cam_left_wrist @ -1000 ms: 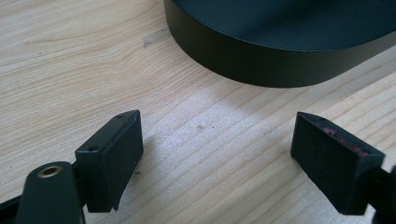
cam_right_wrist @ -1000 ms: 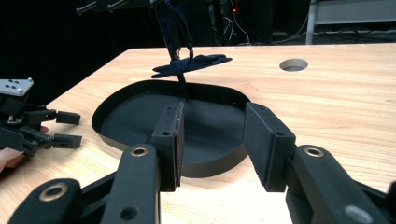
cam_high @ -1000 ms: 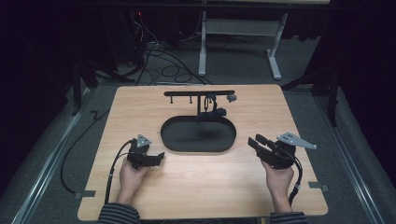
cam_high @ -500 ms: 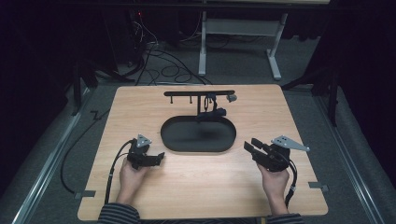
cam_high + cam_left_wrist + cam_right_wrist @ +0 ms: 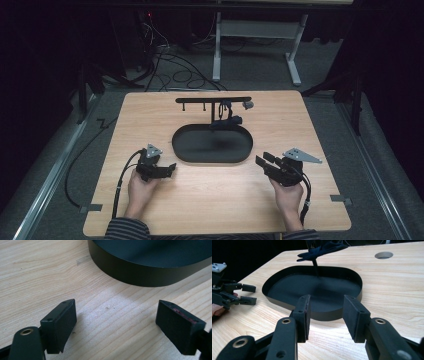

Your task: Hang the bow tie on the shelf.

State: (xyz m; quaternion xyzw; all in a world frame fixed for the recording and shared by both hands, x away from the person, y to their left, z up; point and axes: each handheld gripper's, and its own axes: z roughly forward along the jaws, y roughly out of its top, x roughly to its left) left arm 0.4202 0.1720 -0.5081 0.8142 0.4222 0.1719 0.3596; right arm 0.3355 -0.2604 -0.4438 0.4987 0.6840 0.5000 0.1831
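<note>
Since the earlier high-view pictures, the right gripper (image 5: 266, 163) has been drawn inward and a little lower on the table (image 5: 320, 125), so that it now lies closer to the right end of the black oval tray (image 5: 210, 156), its jaws aimed at that end; the left gripper (image 5: 169, 169) has kept its place just off the tray's left end. Nothing is held by either one: the left gripper's jaws are seen spread wide over bare wood in its own view, with the tray wall (image 5: 140, 275) just ahead, and the right gripper's jaws stand apart with an empty gap (image 5: 325, 315) between them, the tray rim lying beyond. The tray rests near the middle of the table and appears empty. Behind it stands a black rack (image 5: 212, 100) with a post rising from the tray's far side, and a dark object (image 5: 227, 120), too small to be identified, hangs or rests on that post. The work is judged to be at its very start: both grippers are merely placed beside the tray, nothing has been grasped, and the whole handling remains to be done.
</note>
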